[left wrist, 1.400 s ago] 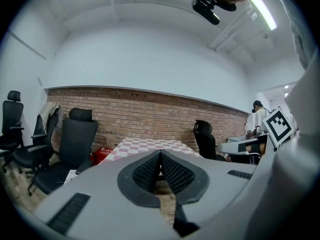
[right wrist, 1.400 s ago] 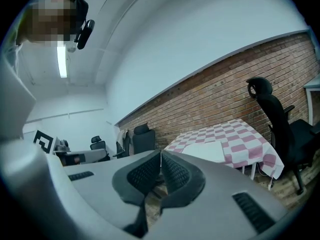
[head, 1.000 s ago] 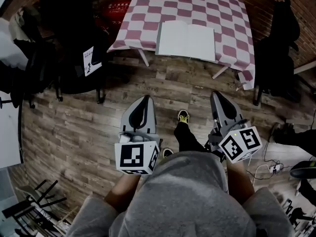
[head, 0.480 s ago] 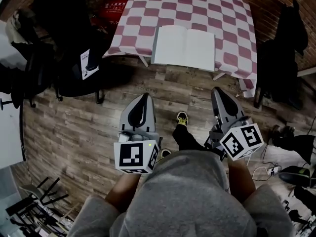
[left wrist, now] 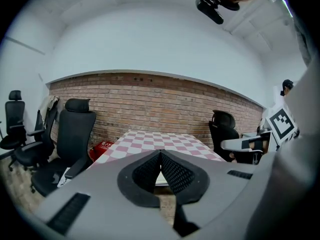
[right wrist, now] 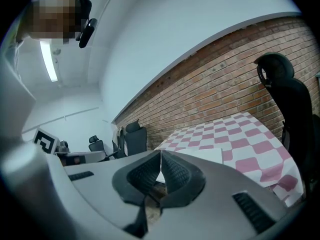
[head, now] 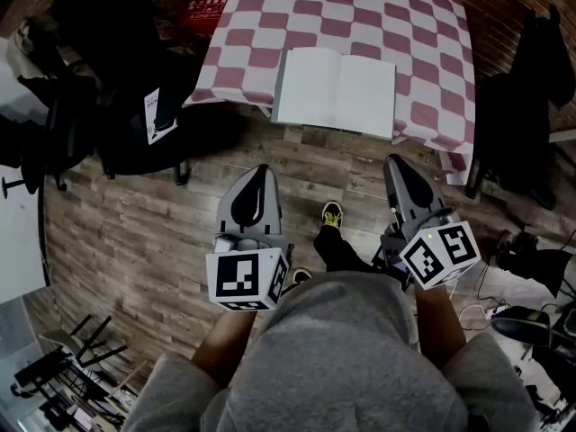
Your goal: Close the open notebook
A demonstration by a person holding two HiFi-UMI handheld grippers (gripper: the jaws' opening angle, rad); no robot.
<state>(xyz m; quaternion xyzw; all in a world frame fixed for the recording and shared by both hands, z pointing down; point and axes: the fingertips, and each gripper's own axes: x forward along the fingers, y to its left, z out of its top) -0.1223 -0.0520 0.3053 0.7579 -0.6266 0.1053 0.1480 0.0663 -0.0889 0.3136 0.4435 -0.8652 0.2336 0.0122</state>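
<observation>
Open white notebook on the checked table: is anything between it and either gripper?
Nothing visible. Only wooden plank floor separates the open white notebook from the shut, empty left gripper and right gripper.

The notebook (head: pixel 335 91) had white paper pages, matt and smooth. The cloth (head: pixel 360 12) on the table was soft fabric with pink and white squares, and it hung in folds at the edge. The floor (head: pixel 135 232) was wood planks with a streaky grain. The wall (left wrist: pixel 150 96) was rough red brick. The left gripper (head: pixel 260 171) and the right gripper (head: pixel 393 162) had smooth, matt grey plastic shells. Their pads (left wrist: pixel 175 174) were black and bumpy, like rubber. The cubes (head: pixel 245 279) looked smooth, with black and white print. The person's top (head: pixel 342 358) was grey, fuzzy cloth. The chair (left wrist: pixel 75 134) was matt black.
</observation>
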